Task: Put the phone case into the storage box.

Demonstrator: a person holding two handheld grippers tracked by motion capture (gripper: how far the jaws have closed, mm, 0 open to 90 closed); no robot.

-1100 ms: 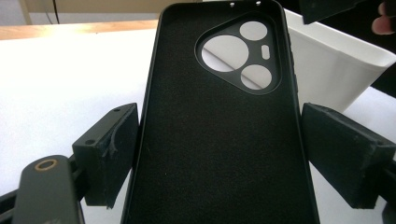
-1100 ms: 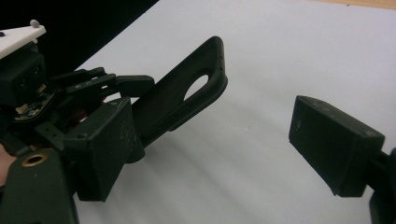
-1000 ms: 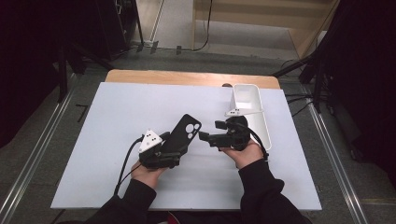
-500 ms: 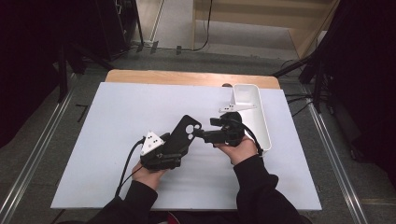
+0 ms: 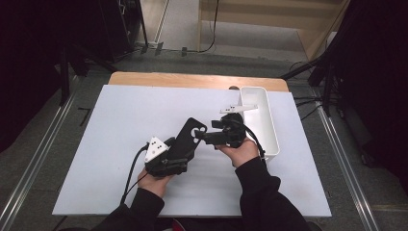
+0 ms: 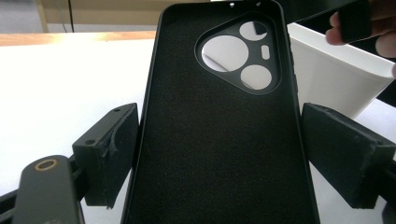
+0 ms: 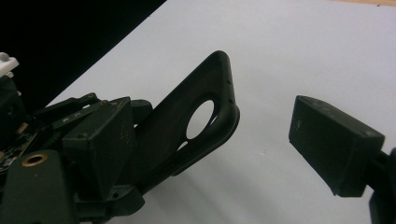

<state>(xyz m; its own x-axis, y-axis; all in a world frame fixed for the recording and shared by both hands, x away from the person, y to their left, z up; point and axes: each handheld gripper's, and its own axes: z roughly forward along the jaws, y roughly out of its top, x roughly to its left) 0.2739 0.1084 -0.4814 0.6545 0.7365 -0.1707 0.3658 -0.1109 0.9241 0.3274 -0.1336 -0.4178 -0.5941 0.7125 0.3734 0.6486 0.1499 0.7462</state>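
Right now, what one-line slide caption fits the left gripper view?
Left hand-held gripper clamps a black phone case by its sides, camera cutout up, with a white bin behind.

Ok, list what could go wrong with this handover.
1. The right gripper stands open at the camera-cutout end of the phone case; a finger might snag there.
2. The left gripper pinches the case by its side edges only, so a push could twist it loose.
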